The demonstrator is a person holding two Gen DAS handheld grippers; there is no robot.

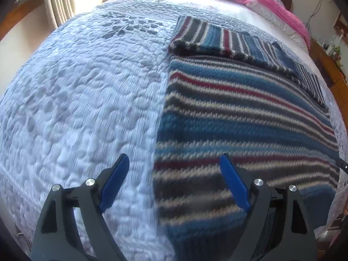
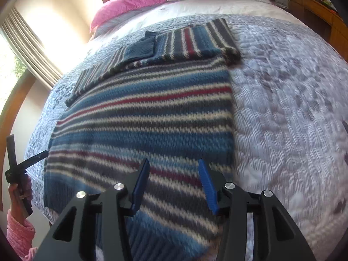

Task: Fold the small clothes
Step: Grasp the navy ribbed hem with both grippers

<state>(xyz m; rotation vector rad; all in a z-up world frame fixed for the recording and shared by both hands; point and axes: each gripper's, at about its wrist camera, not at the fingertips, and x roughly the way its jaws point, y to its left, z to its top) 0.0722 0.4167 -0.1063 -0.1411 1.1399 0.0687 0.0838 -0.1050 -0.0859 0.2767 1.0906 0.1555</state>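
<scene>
On my far left is a window with pale curtains (image 1: 57,0); then comes the bed, covered by a lilac quilt (image 1: 76,100). My left gripper (image 1: 174,167) hovers low over it with its blue pads spread wide and nothing between them. It straddles the left edge of the striped sweater (image 1: 239,119): one pad is over quilt, the other over knit.

The sweater lies flat at the middle of the bed in blue, grey, cream and red stripes. Its sleeves (image 1: 228,41) are already folded across the top. I judge the step in hand to be the fold of the body, hem up toward the sleeves.

My right gripper (image 2: 174,171) also stands open and empty, above the sweater's near right part, close to the hem. Next, each gripper should drop onto a hem corner and pinch both layers.

The right view alone shows the person's hand (image 2: 17,193), in a pink sleeve, holding the other tool, and the sweater's right edge. The left view alone shows the quilt's grey leaf print (image 1: 130,26). Pink pillows (image 2: 134,0) lie at the head.
</scene>
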